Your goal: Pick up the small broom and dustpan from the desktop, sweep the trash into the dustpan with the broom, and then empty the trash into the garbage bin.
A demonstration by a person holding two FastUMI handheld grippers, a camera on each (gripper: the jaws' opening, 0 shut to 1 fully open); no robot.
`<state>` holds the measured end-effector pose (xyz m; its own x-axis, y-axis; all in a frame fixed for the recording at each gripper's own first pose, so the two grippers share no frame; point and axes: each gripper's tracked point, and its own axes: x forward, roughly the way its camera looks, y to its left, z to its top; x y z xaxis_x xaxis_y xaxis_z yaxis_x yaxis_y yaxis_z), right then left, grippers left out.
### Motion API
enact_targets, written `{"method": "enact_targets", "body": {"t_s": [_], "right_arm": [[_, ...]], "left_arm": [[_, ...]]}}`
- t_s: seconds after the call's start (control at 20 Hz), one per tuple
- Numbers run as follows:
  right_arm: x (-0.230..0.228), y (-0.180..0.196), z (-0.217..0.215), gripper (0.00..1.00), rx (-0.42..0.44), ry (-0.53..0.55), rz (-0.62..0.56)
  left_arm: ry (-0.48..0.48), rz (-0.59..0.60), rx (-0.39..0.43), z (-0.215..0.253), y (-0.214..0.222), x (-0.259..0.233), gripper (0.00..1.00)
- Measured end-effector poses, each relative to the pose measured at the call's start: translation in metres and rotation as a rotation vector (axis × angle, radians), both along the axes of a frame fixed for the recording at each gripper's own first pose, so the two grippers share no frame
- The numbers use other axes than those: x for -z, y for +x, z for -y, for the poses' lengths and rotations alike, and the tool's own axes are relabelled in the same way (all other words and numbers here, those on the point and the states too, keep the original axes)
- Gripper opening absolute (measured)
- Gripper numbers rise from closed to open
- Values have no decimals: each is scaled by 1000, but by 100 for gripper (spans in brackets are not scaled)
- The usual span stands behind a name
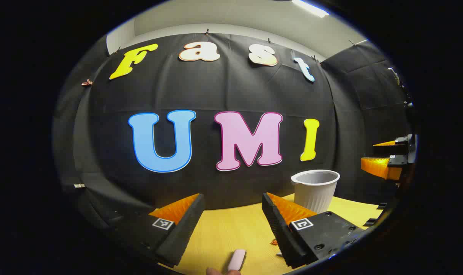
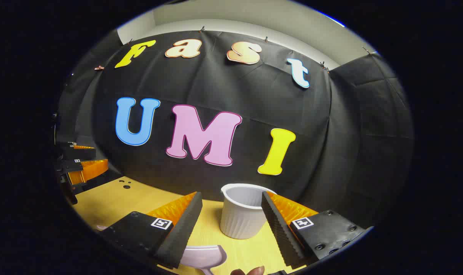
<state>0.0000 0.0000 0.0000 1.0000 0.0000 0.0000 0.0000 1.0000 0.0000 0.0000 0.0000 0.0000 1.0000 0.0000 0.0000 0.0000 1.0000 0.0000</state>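
Both your grippers, left [image 1: 233, 208] and right [image 2: 231, 206], hover with fingers spread and empty above the yellow wooden desktop [image 1: 231, 233], where the pale pink plastic dustpan [image 2: 203, 256] lies just before the ribbed white plastic garbage bin [image 2: 242, 215], beside your right one.

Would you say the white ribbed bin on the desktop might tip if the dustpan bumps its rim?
Probably: the bin looks thin-walled and empty, so likely light. It narrows toward its base, which favours tipping. The smooth desktop might equally let it slide.
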Motion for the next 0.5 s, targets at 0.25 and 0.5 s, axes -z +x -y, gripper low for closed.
{"method": "enact_targets", "body": {"t_s": [0.25,0.5], "right_arm": [[5,4,-9,97,-26,-27,-10],[4,6,-24,97,-66,-39,-3]], "left_arm": [[2,-13,-16,-11,-5,5,95],[-6,-26,-41,-21,-10,11,96]]}}
